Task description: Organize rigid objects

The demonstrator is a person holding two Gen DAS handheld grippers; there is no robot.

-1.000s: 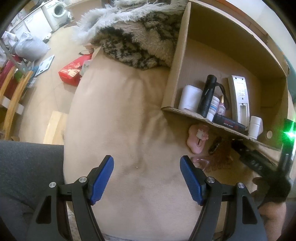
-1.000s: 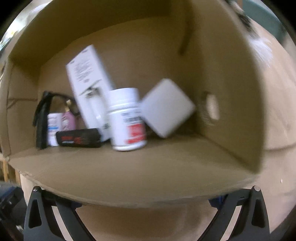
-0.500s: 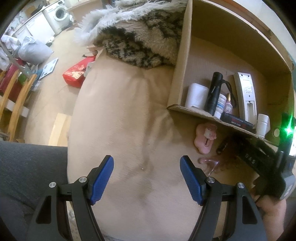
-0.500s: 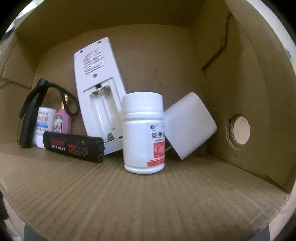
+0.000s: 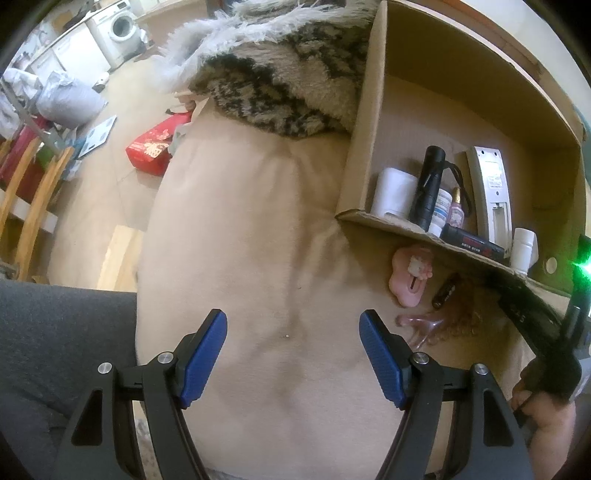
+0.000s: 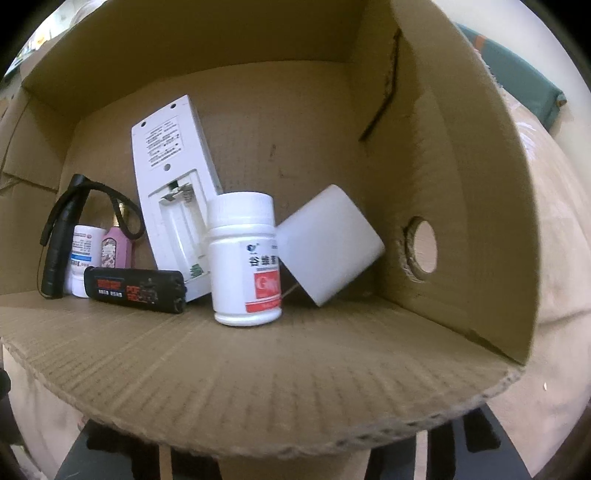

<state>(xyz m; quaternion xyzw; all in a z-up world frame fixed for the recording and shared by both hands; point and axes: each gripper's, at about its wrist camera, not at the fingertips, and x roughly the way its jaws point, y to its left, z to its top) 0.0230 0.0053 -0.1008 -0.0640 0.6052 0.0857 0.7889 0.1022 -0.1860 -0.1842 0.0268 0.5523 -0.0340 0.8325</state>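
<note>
A cardboard box (image 5: 373, 110) lies on its side on a beige cushion. Inside stand a white pill bottle (image 6: 243, 258), a white remote with its battery bay open (image 6: 173, 184), a white square block (image 6: 328, 243), a black lighter (image 6: 135, 290), a black flashlight (image 6: 61, 240), a small white bottle (image 6: 83, 251) and a pink bottle (image 6: 116, 251). In front of the box lie a pink clip (image 5: 410, 275), a small brown battery (image 5: 445, 291) and a clear plastic piece (image 5: 421, 325). My left gripper (image 5: 293, 354) is open and empty over the cushion. My right gripper sits under the box flap (image 6: 258, 387), its fingertips hidden.
A shaggy grey and black rug (image 5: 280, 74) lies behind the cushion, left of the box. On the floor at left are a red packet (image 5: 153, 144), wooden chair legs (image 5: 33, 206) and a washing machine (image 5: 118, 26). A grey trouser leg (image 5: 55, 332) is at lower left.
The right wrist camera first pushed closer to the bottle in the box, then drew back and dropped a little. The left gripper has stayed open and nearly still.
</note>
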